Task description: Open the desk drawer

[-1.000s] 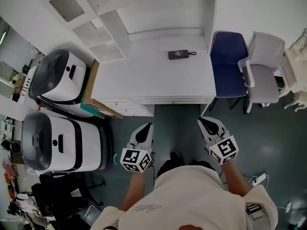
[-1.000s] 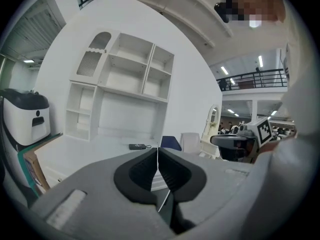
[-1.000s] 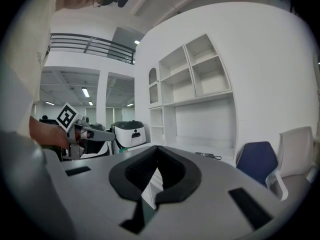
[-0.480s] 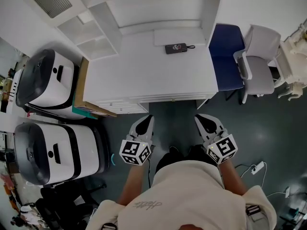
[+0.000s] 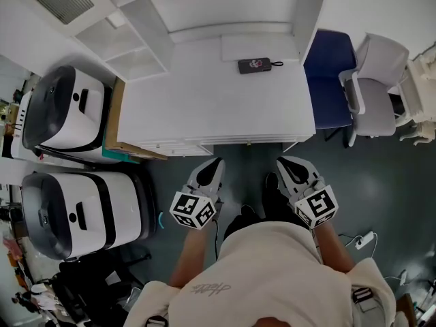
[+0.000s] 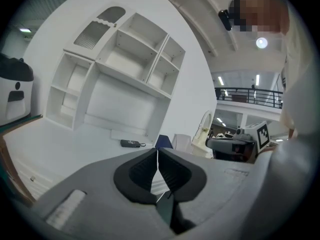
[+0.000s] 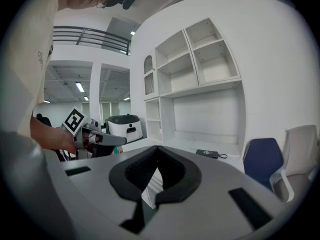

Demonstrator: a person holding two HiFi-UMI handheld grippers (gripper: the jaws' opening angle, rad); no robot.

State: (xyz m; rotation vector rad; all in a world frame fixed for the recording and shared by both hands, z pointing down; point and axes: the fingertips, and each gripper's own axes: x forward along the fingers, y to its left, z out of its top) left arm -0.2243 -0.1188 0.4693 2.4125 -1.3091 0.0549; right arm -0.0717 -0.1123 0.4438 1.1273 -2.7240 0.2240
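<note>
Stands at 6 o'clock of white desk (image 5: 204,101), just short of front edge. Holds left gripper (image 5: 215,162) at 7 o'clock, jaws pressed together on nothing. Holds right gripper (image 5: 283,161) at 5 o'clock, jaws likewise together, empty. Points both toward 12 o'clock, clear of desk. Shows drawer (image 5: 178,146) under front edge, in line with it, untouched, near 11 o'clock of left gripper. Shows black device (image 5: 253,65) on desktop toward 12 o'clock, blue chair (image 5: 328,80) beside desk at 3 o'clock.

The desk (image 5: 204,107) carries shelves (image 5: 157,39) at its rear and a small device (image 5: 254,65) near its back right corner. To its right stand a chair (image 5: 328,80), then a second chair (image 5: 378,97). To its left, a cardboard sheet (image 5: 116,125) leans between desk and machine (image 5: 68,107).
</note>
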